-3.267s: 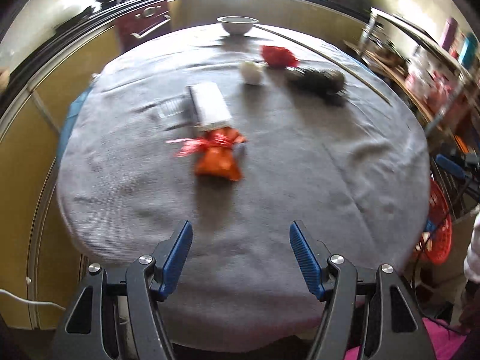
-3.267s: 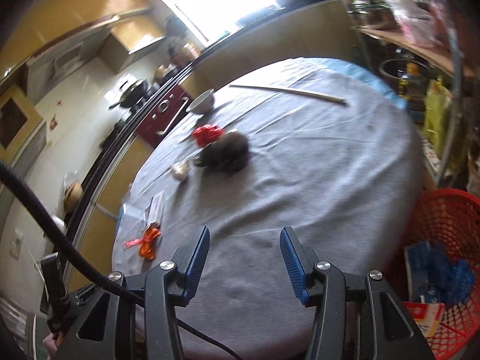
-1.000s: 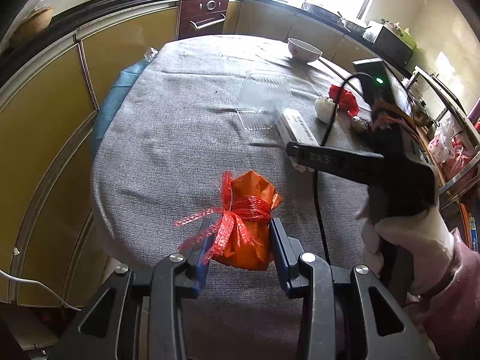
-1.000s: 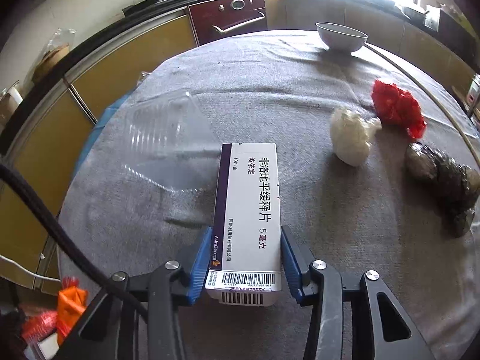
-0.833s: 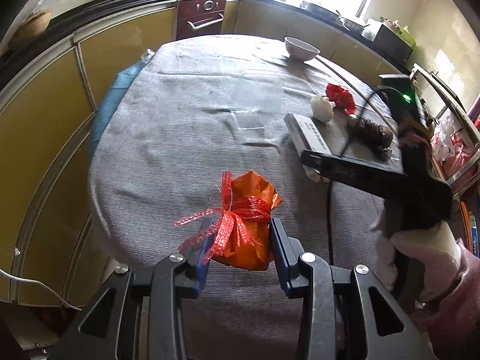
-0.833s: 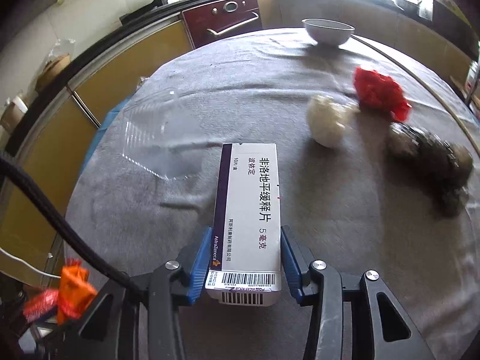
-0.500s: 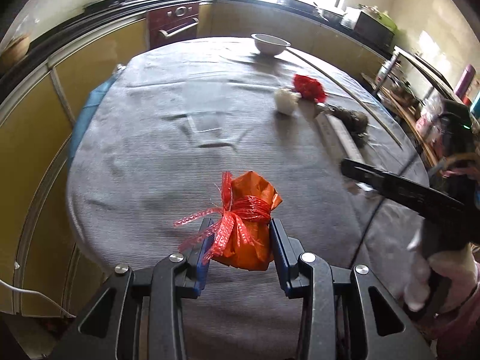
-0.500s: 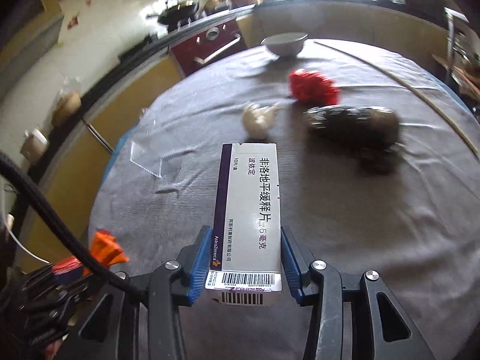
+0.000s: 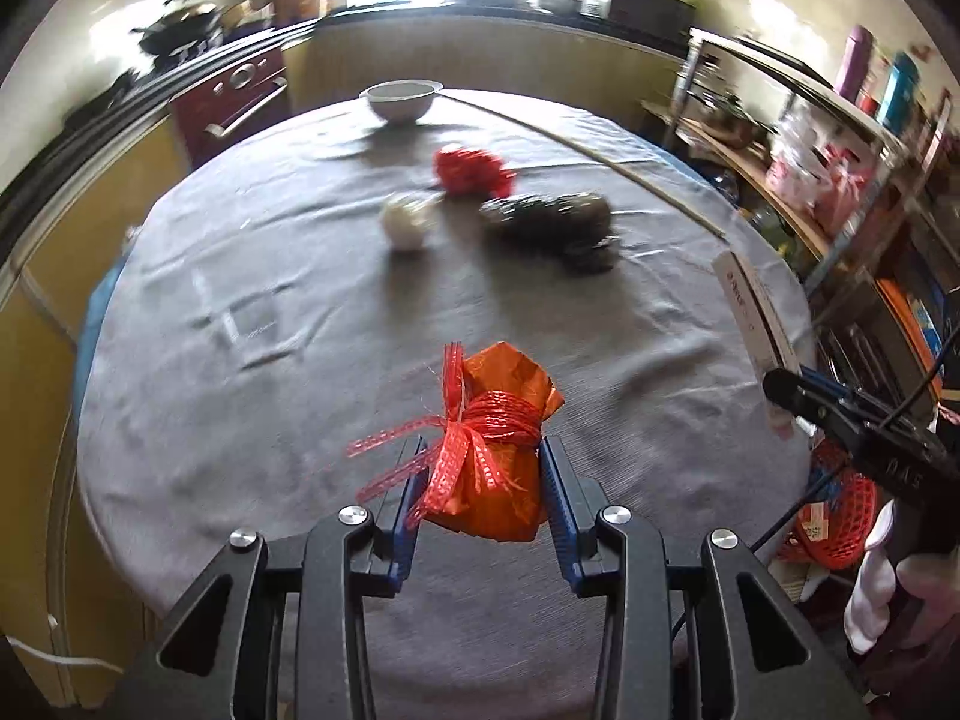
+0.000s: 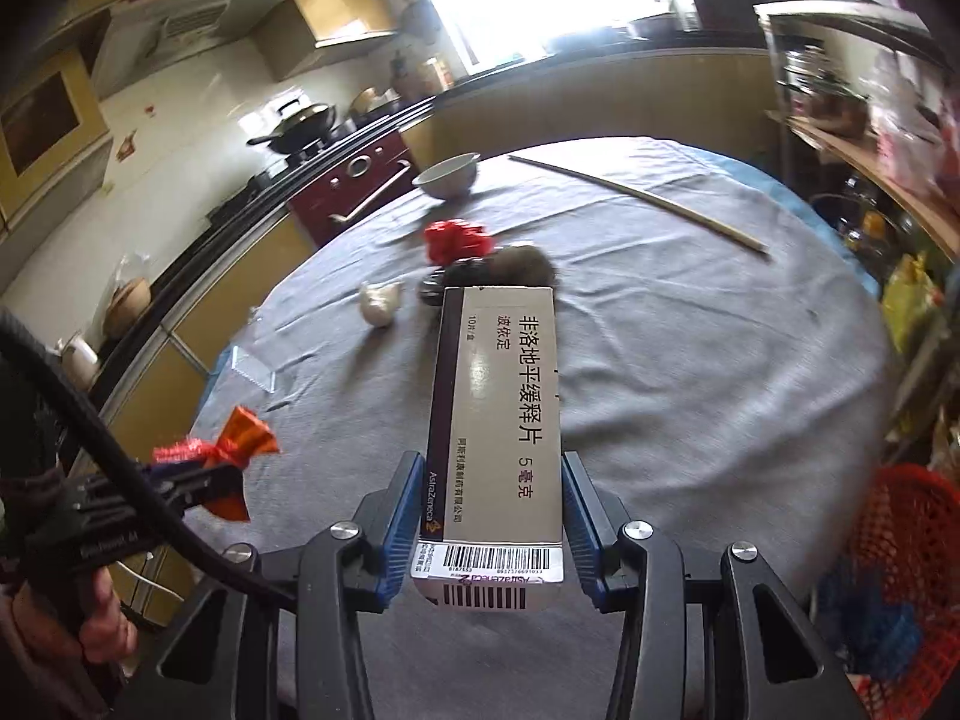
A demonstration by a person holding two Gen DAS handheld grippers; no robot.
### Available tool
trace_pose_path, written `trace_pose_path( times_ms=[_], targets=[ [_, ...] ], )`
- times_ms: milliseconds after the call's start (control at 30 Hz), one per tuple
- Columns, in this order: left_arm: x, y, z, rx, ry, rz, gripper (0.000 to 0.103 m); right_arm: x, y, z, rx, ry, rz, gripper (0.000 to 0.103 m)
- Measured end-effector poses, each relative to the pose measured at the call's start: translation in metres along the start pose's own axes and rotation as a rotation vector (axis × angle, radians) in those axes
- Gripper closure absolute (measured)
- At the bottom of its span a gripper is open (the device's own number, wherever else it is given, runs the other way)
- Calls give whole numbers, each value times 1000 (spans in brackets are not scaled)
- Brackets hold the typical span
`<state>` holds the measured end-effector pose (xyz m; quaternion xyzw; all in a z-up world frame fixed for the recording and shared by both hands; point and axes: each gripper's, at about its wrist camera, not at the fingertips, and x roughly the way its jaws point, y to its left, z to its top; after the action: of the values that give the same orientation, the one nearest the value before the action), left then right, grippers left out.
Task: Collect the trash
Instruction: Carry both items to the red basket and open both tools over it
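Left wrist view: left gripper (image 9: pixel 480 480) is clamped on the orange bag (image 9: pixel 501 456), both blue pads against its sides, red mesh ribbon (image 9: pixel 444 450) tied round it and trailing left of the jaws. Bag is held above the grey cloth (image 9: pixel 300 420). Ahead of the jaws on the cloth: white wad (image 9: pixel 407 222), red wad (image 9: pixel 471 171) and dark lump (image 9: pixel 549 219) close together, white bowl (image 9: pixel 401 99) at the far edge, a thin stick (image 9: pixel 588 156) running to the right. Far right: the right gripper seen side-on, carrying the box (image 9: pixel 750 312); red basket (image 9: pixel 840 516) low beyond the table edge. Right wrist view: right gripper (image 10: pixel 489 525) is closed on the white box (image 10: pixel 498 408), pads on its long sides, barcode end nearest the camera, box pointing forward over the cloth. Dark lump just past the box's far end, red wad (image 10: pixel 456 240) and bowl (image 10: pixel 447 177) further ahead. Left gripper with the orange bag (image 10: pixel 237 450) is off to the left. Red basket (image 10: pixel 900 534) lower right, below the table.
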<state>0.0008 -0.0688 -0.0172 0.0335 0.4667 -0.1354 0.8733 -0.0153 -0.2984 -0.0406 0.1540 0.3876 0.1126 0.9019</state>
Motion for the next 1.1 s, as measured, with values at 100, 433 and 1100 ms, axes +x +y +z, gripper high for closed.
trace_pose_path(
  times_ms=[100,433,1100],
  targets=[
    [-1,-17,9,36,-6,-10,64,-11,-14,-4,26,-16,-7,55],
    [-2,-73,28,150,-50,-57,64,-46,-49,-14,83,-86,-23,55],
    [9,-214,21,432,-61,-308,64,-139,-162,-67,318,-198,-211,55]
  ],
)
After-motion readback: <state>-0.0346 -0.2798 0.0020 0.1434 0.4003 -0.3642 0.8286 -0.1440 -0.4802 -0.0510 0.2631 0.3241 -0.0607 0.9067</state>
